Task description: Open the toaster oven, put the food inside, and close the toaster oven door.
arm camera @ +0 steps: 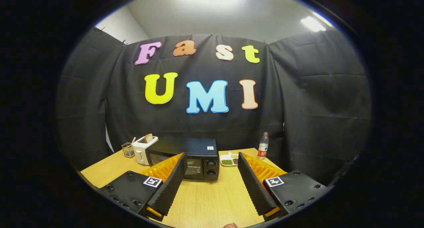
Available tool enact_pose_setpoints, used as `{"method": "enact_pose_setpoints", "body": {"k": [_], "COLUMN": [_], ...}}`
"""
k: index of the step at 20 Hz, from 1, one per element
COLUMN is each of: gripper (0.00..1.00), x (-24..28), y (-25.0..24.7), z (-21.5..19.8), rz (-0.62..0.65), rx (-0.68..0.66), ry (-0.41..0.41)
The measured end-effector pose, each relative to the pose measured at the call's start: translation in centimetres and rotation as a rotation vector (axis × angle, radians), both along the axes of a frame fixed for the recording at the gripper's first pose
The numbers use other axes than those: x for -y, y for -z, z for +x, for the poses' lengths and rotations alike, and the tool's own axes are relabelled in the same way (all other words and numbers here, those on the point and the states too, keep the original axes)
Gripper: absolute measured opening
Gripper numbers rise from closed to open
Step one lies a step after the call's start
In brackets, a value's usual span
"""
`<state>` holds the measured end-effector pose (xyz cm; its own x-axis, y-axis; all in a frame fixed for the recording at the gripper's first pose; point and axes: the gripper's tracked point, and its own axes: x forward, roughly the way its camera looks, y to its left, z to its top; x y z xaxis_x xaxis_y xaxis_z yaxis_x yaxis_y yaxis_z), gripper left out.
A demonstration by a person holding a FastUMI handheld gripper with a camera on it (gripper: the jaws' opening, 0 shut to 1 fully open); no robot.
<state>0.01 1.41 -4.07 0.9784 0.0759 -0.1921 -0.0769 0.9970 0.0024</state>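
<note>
The gripper (210,175) hangs above a wooden table (205,201) with its two fingers spread wide apart and nothing between them — released, gripping no object. Bare tabletop shows in the gap between the fingers.

The toaster oven (187,160), a black box-shaped unit, stands on the table beyond the fingertips, slightly toward the left finger, which covers part of its front. Its glass door (172,165) sits upright against the body — closed. Two round knobs (211,167) are stacked one over the other on the panel beside the door.

Just beside the oven, on the side of the right finger, lies a small white dish (229,160) divided into compartments; one holds something green, another something darker. What the food is cannot be told at this size.

On the oven's other side stands a white slot toaster (143,150) with a slice of bread (148,137) sticking up from its top. Next to that is a small clear container (127,149) holding a pink-tipped item.

A plastic water bottle (263,145) with a red cap stands upright near the table's far corner, just beyond the dish.
</note>
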Motion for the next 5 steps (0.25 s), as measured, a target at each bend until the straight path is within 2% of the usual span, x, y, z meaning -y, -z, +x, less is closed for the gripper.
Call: {"method": "enact_pose_setpoints", "body": {"k": [5], "gripper": [0.97], "x": [0.37], "y": [-0.27], "z": [0.05], "rz": [0.009], "rx": [0.008], "ry": [0.007]}}
